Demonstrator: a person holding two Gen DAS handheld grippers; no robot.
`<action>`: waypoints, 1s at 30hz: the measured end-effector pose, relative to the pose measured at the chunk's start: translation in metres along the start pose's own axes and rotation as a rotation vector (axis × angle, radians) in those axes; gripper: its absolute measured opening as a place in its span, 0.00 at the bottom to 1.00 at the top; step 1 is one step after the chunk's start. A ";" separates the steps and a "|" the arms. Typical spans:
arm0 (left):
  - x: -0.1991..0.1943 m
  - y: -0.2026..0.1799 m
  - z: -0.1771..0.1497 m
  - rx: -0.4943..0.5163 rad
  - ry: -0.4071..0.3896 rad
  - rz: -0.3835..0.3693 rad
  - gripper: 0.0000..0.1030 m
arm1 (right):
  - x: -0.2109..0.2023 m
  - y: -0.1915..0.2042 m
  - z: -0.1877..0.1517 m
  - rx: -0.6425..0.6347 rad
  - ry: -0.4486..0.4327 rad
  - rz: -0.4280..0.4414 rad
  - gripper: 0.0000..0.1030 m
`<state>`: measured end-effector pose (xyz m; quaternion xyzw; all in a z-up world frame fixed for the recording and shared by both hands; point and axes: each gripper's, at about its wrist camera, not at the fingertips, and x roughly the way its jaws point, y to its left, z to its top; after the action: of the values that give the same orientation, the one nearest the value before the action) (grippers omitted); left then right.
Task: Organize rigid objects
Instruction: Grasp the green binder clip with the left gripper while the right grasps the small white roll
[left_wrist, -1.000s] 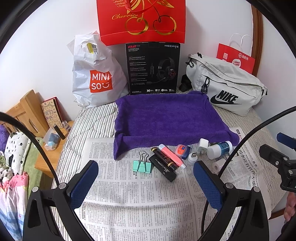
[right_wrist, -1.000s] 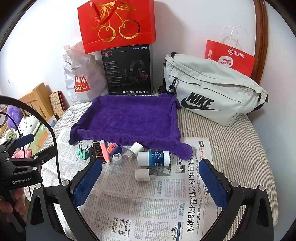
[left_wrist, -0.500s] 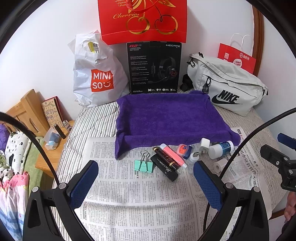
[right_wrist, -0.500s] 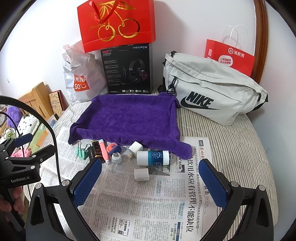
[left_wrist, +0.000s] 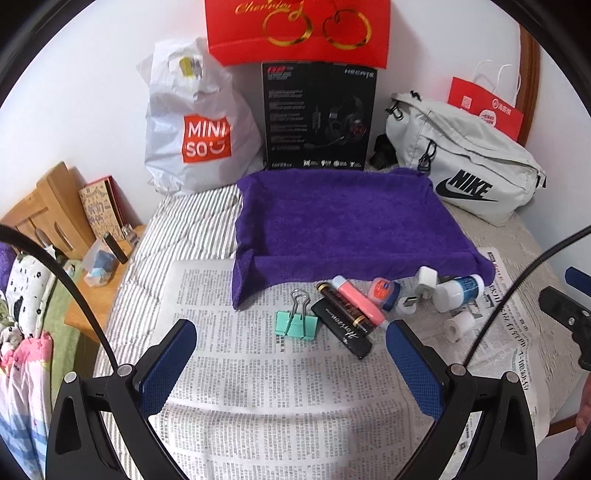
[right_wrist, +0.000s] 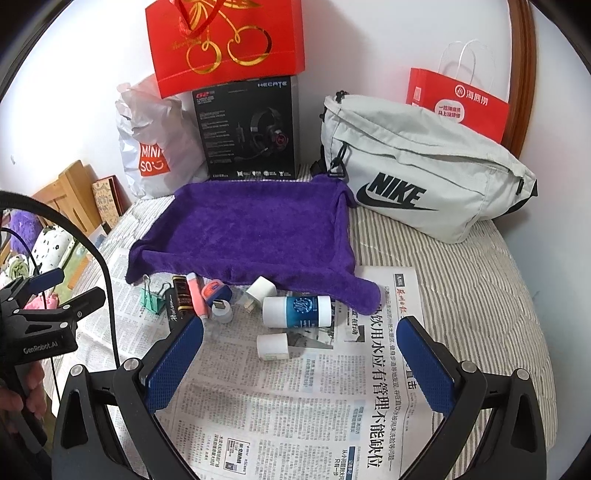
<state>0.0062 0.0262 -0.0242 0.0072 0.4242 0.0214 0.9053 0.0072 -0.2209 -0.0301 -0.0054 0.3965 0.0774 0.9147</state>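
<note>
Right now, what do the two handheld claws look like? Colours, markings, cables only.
Both match: matte black frames with silver pivot screws and two fingers faced with blue textured pads. Left claw, pad; right claw, pad. A black cable arcs past each lens. From the right wrist view, the left unit's body reads "GenRobot.AI" in white. Bare fingers show at the frame edges; no sleeve is visible.

Purple towel (left_wrist: 343, 218): thick fluffy cloth, matt. Newspaper (left_wrist: 280, 387): thin matt printed paper, slightly creased. Bedsheet (right_wrist: 469, 273): striped woven cloth. Binder clip (left_wrist: 296, 324): mint painted body, shiny wire handles. Black tube (left_wrist: 341, 328): glossy plastic. White bottle (right_wrist: 296, 311): smooth plastic, blue label. Waist bag (right_wrist: 424, 166): pale grey matt fabric. Shopping bag (left_wrist: 195, 125): crinkly glossy plastic. Gripper pads (right_wrist: 173, 365): blue, finely textured.
</note>
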 end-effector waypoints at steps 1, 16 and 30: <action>0.004 0.002 -0.001 0.000 0.005 0.003 1.00 | 0.002 0.000 -0.001 -0.002 0.007 -0.001 1.00; 0.087 0.010 -0.020 0.074 0.116 -0.059 0.91 | 0.036 -0.005 -0.007 -0.007 0.090 -0.033 1.00; 0.119 0.008 -0.016 0.121 0.114 -0.117 0.68 | 0.072 -0.023 -0.019 0.026 0.186 -0.067 1.00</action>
<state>0.0697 0.0393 -0.1249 0.0359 0.4754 -0.0566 0.8772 0.0457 -0.2350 -0.0963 -0.0137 0.4802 0.0407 0.8761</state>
